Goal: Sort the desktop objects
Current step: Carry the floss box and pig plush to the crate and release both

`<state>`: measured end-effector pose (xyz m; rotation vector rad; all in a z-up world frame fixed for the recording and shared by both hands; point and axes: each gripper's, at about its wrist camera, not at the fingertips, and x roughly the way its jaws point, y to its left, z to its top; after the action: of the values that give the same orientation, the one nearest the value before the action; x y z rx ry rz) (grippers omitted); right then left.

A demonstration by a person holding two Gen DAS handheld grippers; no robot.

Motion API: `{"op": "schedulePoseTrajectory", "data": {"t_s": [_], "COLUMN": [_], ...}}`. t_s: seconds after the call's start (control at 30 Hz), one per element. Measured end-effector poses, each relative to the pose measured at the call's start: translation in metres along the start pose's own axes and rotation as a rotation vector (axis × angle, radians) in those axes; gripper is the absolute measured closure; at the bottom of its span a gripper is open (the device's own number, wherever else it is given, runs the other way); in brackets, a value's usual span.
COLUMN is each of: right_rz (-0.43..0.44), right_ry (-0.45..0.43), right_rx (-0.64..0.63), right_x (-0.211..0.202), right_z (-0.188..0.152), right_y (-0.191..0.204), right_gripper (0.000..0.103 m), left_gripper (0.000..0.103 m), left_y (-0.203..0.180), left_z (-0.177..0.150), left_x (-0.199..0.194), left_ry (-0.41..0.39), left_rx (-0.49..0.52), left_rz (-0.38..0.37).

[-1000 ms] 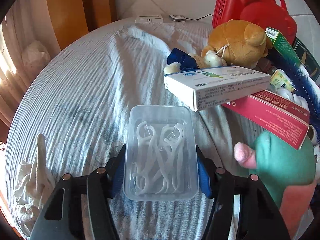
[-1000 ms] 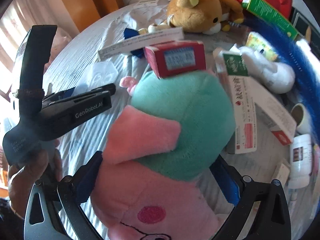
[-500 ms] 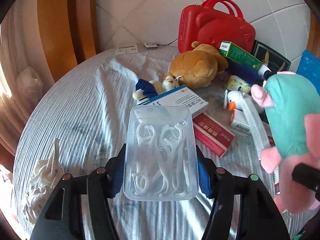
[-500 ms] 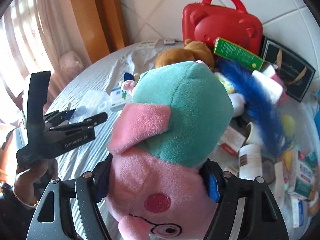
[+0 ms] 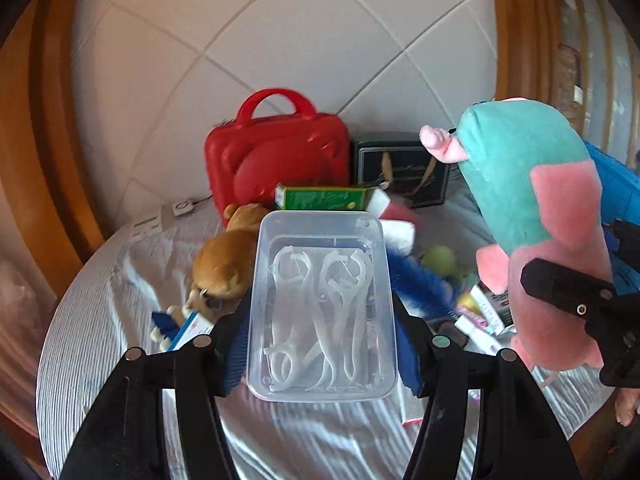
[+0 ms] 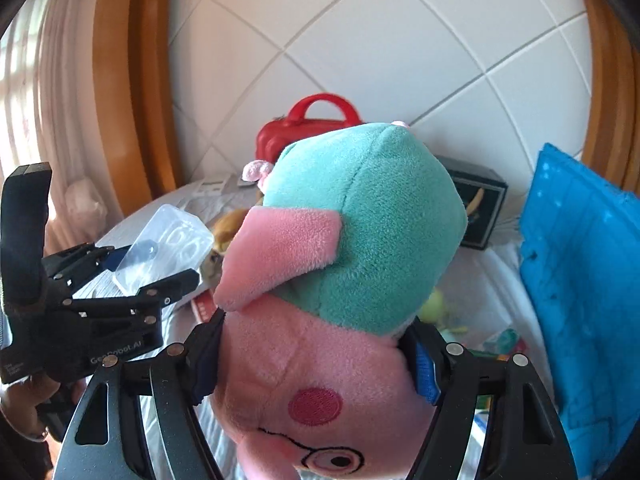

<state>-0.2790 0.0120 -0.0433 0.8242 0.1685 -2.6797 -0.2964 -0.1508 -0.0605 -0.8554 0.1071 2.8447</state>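
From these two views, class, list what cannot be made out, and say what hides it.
- Left wrist view: print on the green box is blurred.
- Left wrist view: the brown bear is partly behind the clear box.
- Right wrist view: the pig plush covers most of the table.
- Right wrist view: the plush's face is cut off by the bottom edge.

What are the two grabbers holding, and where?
Left gripper clamps the clear floss-pick box by its long sides; right gripper squeezes the pink pig plush at its head.
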Motion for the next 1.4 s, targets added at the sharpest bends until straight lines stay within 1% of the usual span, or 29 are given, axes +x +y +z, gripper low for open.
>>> {"op": "schedulePoseTrajectory", "data": {"t_s": [0.07,0.1,0.17,0.33,0.47,0.6,0.73,0.83,0.97,1.1,1.23,1.3,1.33,1.37,1.4], "right_rz": [-0.046,-0.091,-0.142,-0.244,-0.312,-0.372,-0.456,-0.494,-0.528,-0.538,-0.549,-0.568,-0.583,-0.596,-0.598], "right_ry": [-0.042,-0.086,-0.132,-0.21,-0.252,-0.286,-0.304,-0.298,-0.278,-0.269,-0.257,-0.248,-0.243,-0.241,-0.234], "right_rx": [0.023,0.043,0.059,0.092,0.129,0.165,0.185,0.223,0.271,0.327,0.359,0.369,0.377,0.384,0.389], "right_x": [-0.021,-0.044,-0.068,-0.127,-0.174,-0.22,-0.248,-0.262,-0.267,-0.274,-0.273,-0.268,-0.266,-0.265,-0.263], "right_z": [0.007,0.014,0.021,0.028,0.026,0.022,0.02,0.017,0.012,0.006,0.006,0.006,0.008,0.008,0.009], "right_y": [-0.021,-0.044,-0.068,-0.126,-0.171,-0.216,-0.26,-0.297,-0.347,-0.389,-0.41,-0.418,-0.424,-0.43,-0.436], "right_gripper": [0.027,0.027,0.027,0.027,0.026,0.025,0.024,0.024,0.024,0.024,0.024,0.02,0.018,0.015,0.014], "left_gripper": [0.043,0.043,0.043,0.043,0.043,0.043,0.043,0.043,0.043,0.043,0.043,0.043,0.042,0.033,0.027], "left_y": [-0.024,-0.038,-0.066,-0.142,-0.207,-0.271,-0.334,-0.378,-0.427,-0.463,-0.486,-0.495,-0.499,-0.503,-0.507], "left_z": [0.021,0.031,0.05,0.09,0.116,0.139,0.16,0.172,0.181,0.187,0.196,0.201,0.204,0.208,0.211], "left_x": [-0.001,-0.001,-0.004,-0.015,-0.028,-0.039,-0.042,-0.037,-0.03,-0.027,-0.021,-0.016,-0.014,-0.011,-0.008], "left_ry": [-0.024,-0.042,-0.075,-0.15,-0.202,-0.243,-0.265,-0.264,-0.261,-0.248,-0.237,-0.232,-0.233,-0.234,-0.23], "left_rx": [0.03,0.045,0.078,0.158,0.209,0.262,0.305,0.327,0.366,0.384,0.393,0.402,0.4,0.396,0.395], "left_rz": [-0.047,-0.066,-0.104,-0.197,-0.283,-0.354,-0.416,-0.451,-0.46,-0.455,-0.441,-0.419,-0.401,-0.383,-0.366]}}
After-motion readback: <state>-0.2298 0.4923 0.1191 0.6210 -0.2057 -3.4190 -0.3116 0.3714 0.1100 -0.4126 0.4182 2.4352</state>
